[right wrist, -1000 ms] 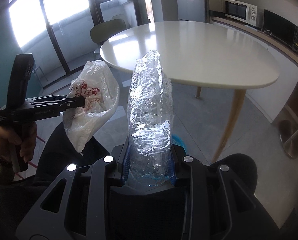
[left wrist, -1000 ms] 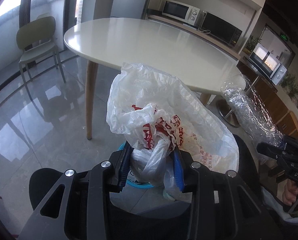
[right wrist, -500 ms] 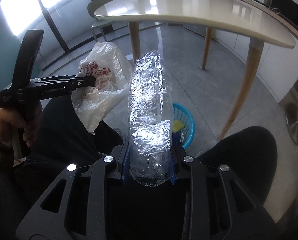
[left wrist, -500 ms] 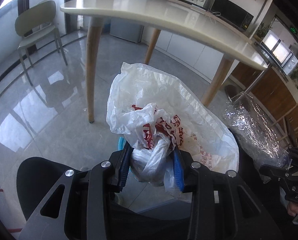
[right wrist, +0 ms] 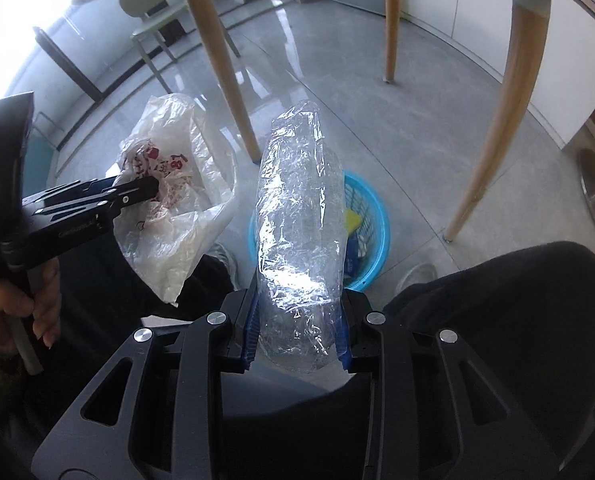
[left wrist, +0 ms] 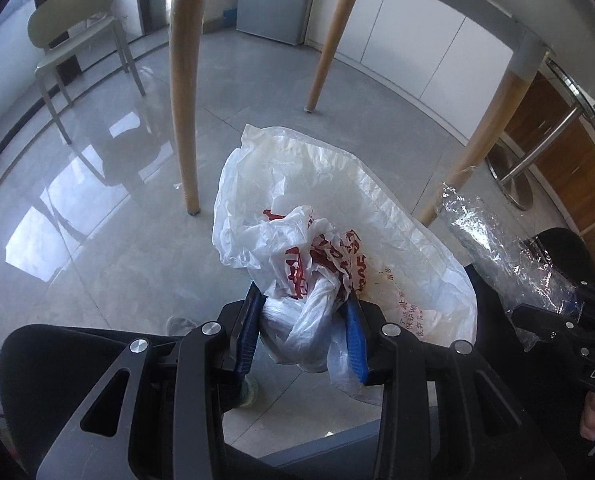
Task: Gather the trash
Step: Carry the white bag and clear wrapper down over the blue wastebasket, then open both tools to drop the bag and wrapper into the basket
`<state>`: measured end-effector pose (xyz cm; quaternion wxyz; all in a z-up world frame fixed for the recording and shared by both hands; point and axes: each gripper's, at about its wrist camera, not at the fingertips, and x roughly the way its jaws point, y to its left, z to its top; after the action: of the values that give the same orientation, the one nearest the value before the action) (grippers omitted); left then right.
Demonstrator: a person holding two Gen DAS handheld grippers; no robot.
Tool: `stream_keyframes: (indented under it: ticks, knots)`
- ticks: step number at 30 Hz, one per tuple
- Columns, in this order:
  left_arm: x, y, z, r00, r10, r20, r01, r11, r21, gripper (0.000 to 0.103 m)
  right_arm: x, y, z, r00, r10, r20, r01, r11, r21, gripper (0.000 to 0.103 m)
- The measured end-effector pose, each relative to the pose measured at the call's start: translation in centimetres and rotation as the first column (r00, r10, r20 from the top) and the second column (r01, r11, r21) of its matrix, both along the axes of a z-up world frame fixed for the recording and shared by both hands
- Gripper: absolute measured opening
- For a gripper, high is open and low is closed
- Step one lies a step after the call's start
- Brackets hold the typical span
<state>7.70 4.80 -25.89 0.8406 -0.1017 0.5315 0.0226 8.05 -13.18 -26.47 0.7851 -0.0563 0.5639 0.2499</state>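
The left gripper (left wrist: 303,328) pinches a crumpled white plastic bag with red print (left wrist: 321,248). The right gripper (right wrist: 297,332) clamps a crinkled clear cellophane wrapper (right wrist: 297,232), which stands up ahead of its jaws. The round blue plastic basket (right wrist: 371,216) sits on the floor beyond the wrapper. Light film may cling to the pads or drift past the rim on release.
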Motion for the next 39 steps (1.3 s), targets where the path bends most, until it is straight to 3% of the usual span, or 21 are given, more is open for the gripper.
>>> stream_keyframes:
  ticks: [13, 21, 26, 29, 31, 34, 39]
  knots:
    - [4.6, 0.1, -5.1, 0.991, 0.009, -0.134, -0.005, 0.999, 0.035, 0.036, 6.1, 2.8, -6.5, 0.991, -0.084, -0.108, 0.074, 0.993, -0.087, 0.028]
    - [7.5, -0.9, -9.6, 0.971, -0.026, -0.237, 0.040, 0.998, 0.054, 0.036, 9.0, 3.6, -11.5, 0.965, -0.117, -0.234, 0.093, 0.990, -0.111, 0.029]
    - [9.0, -0.8, -12.1, 0.958, -0.036, -0.285, 0.054, 0.997, 0.053, 0.037, 10.2, 4.6, -13.6, 0.958, -0.124, -0.260, 0.090, 0.986, -0.137, 0.030]
    - [9.6, -0.6, -12.6, 0.959, -0.038, -0.283, 0.042, 0.999, 0.009, 0.047, 10.8, 4.8, -14.5, 0.953, -0.128, -0.276, 0.096, 0.987, -0.128, 0.034]
    - [9.7, -0.3, -12.6, 0.960, -0.046, -0.275, 0.041, 0.999, -0.023, 0.063, 11.1, 4.6, -14.8, 0.949, -0.132, -0.286, 0.102, 0.988, -0.118, 0.039]
    - [9.5, 0.1, -12.0, 0.968, -0.034, -0.249, 0.024, 0.999, -0.045, 0.065, 11.2, 4.5, -14.8, 0.947, -0.131, -0.292, 0.104, 0.989, -0.105, 0.052]
    - [8.5, 0.8, -10.5, 0.970, 0.002, -0.242, -0.016, 0.998, -0.058, 0.067, 10.2, 4.2, -13.5, 0.957, -0.101, -0.273, 0.079, 0.993, -0.089, 0.057]
